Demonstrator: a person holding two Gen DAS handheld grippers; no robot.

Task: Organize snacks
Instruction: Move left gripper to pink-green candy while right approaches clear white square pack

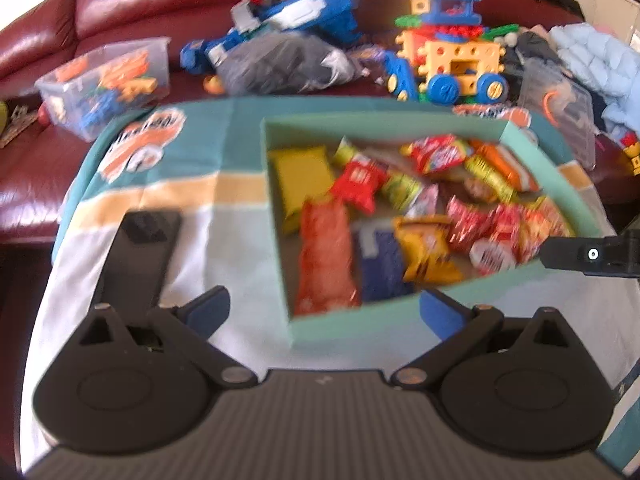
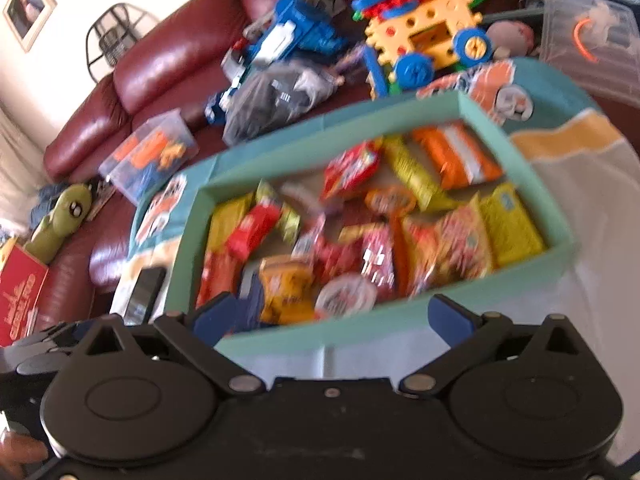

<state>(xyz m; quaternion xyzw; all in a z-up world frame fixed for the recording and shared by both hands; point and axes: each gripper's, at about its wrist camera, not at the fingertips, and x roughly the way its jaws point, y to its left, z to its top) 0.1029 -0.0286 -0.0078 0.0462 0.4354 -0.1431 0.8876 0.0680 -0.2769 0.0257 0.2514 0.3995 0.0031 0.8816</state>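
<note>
Both views motion-blurred; fine print on wrappers unreadable.

Teal box (image 1: 360,322) on cloth-covered surface (image 1: 224,240), toward its far right part; long side running front to back in left wrist view. Snack packets (image 1: 400,208) piled loose inside, overlapping, filling most of the floor.

Contents, left wrist view: yellow packet (image 1: 300,176) at far left corner of box; long orange-red packet (image 1: 326,260) along left wall, reaching near left corner; dark blue packet (image 1: 380,268) just beside it; yellow-orange packet (image 1: 426,248) next over; red packets clustered near right wall; orange packet (image 1: 508,168) at far right corner. Round white-lidded item (image 2: 346,294) against near wall in right wrist view.

Left gripper (image 1: 324,312): fingers spread wide, nothing between them, blue pads (image 1: 208,312) visible. Hovering at near left corner of box; right pad over near wall.

Right gripper (image 2: 332,320): fingers released, wide apart, holding nothing. Poised at near wall of box, left pad over dark blue packet. Tip visible at right edge of left wrist view, just beside right wall.

Black phone (image 1: 140,248) flat on cloth, left of box, apart from it.

Beyond the surface's far edge: red leather sofa (image 1: 152,4) with block toy vehicle (image 1: 452,60), blue toy (image 1: 288,12), clear bin (image 1: 108,84) of toy parts.
</note>
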